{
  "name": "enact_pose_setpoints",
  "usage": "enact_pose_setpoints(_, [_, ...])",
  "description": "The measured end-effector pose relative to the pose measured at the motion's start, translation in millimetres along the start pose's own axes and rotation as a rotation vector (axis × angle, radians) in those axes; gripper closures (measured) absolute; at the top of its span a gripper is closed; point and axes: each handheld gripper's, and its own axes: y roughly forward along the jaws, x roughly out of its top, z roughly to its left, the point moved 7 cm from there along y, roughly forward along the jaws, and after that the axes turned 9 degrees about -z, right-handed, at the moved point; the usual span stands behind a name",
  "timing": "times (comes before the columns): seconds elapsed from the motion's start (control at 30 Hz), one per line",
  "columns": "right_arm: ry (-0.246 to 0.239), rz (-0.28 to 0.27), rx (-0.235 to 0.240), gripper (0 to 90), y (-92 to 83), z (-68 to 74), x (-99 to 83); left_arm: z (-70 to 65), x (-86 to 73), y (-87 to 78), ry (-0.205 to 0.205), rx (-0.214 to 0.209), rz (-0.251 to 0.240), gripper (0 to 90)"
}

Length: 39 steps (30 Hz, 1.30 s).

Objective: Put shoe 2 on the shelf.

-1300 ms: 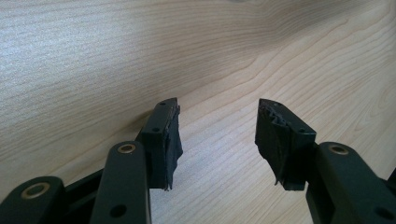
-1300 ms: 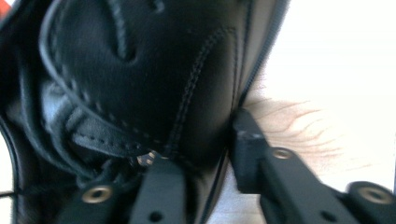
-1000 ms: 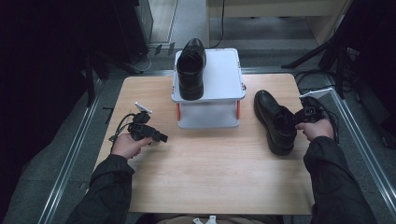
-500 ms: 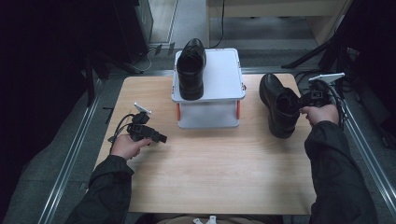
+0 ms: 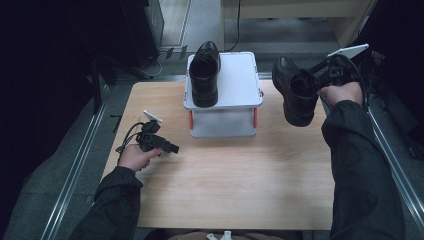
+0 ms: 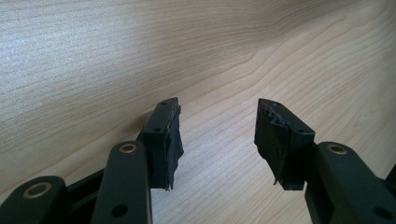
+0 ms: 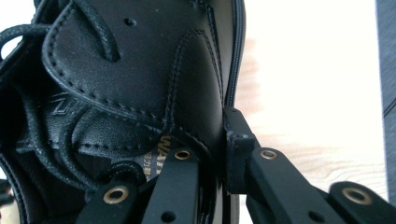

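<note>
One black dress shoe (image 5: 294,91) has risen off the table at upper right, its side wall clamped in the right gripper (image 5: 320,77) (likely joining its mate (image 5: 205,74) on the white box (image 5: 235,80)). Lower left, the left gripper (image 5: 159,143) gapes empty.

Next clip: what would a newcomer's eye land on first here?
First, the black shoe held in the air off the table's far right side, its side wall clamped by the right gripper. Next, its mate standing on the left part of the white box at the back of the wooden table. The left gripper lies open and holds nothing, low over the table's left side.
</note>
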Motion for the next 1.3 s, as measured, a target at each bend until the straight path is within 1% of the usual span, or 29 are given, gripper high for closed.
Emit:
enact_pose_setpoints(0.17, [0.004,-0.016,0.000,86.1,-12.6,22.7,14.8,-0.2,0.0,-0.4,0.006,-0.006,-0.001,50.0])
enact_pose_setpoints(0.27, [0.000,-0.015,0.000,86.0,-18.1,36.0,22.4,-0.8,0.0,-0.6,0.006,-0.010,-0.002,50.0])
enact_pose_setpoints(0.4, [-0.002,-0.009,0.011,85.9,-21.2,54.1,29.4,-1.3,0.1,-0.8,0.005,-0.014,-0.003,50.0])
enact_pose_setpoints(0.53, [-0.015,-0.006,0.007,85.9,-18.9,71.0,33.6,-1.5,1.0,-1.8,0.001,-0.024,-0.014,50.0])
enact_pose_setpoints(0.6, [-0.013,-0.005,0.010,85.9,-15.8,77.7,34.0,-1.5,0.9,-2.0,0.001,-0.026,-0.013,50.0])
enact_pose_setpoints(0.63, [-0.009,0.004,0.018,85.9,-13.2,82.5,33.9,-1.5,0.9,-2.0,0.002,-0.027,-0.013,50.0])
enact_pose_setpoints(0.73, [-0.009,0.024,0.018,85.9,-4.0,93.9,32.2,-1.8,0.9,-2.4,0.002,-0.029,-0.011,50.0])
enact_pose_setpoints(0.8, [-0.018,0.034,0.013,85.8,3.0,101.8,31.3,-2.1,0.9,-2.8,0.005,-0.030,-0.012,50.0])
enact_pose_setpoints(0.9, [-0.031,0.053,0.018,85.8,13.7,111.8,30.1,-2.6,0.0,-2.4,0.006,-0.027,-0.011,50.0])
enact_pose_setpoints(0.93, [-0.038,0.055,0.015,85.8,16.8,114.5,30.5,-2.1,-0.5,-2.5,0.012,-0.027,-0.006,50.0])
enact_pose_setpoints(1.0, [-0.053,0.057,0.010,85.8,23.2,120.7,30.7,-1.8,-0.7,-2.6,0.012,-0.026,-0.003,50.0])
enact_pose_setpoints(1.07, [-0.055,0.064,0.008,85.7,29.1,127.5,30.2,-1.2,-0.7,-2.8,0.012,-0.025,-0.002,50.0])
enact_pose_setpoints(1.1, [-0.065,0.058,0.008,85.6,31.2,130.8,30.5,-0.8,-0.6,-3.0,0.013,-0.025,-0.006,50.0])
enact_pose_setpoints(1.27, [-0.084,0.061,0.016,85.4,39.4,148.0,29.9,1.3,-1.8,-5.5,0.017,-0.029,-0.006,50.0])
enact_pose_setpoints(1.3, [-0.089,0.062,0.015,85.4,41.0,151.2,29.6,1.5,-1.7,-5.7,0.015,-0.028,-0.013,50.0])
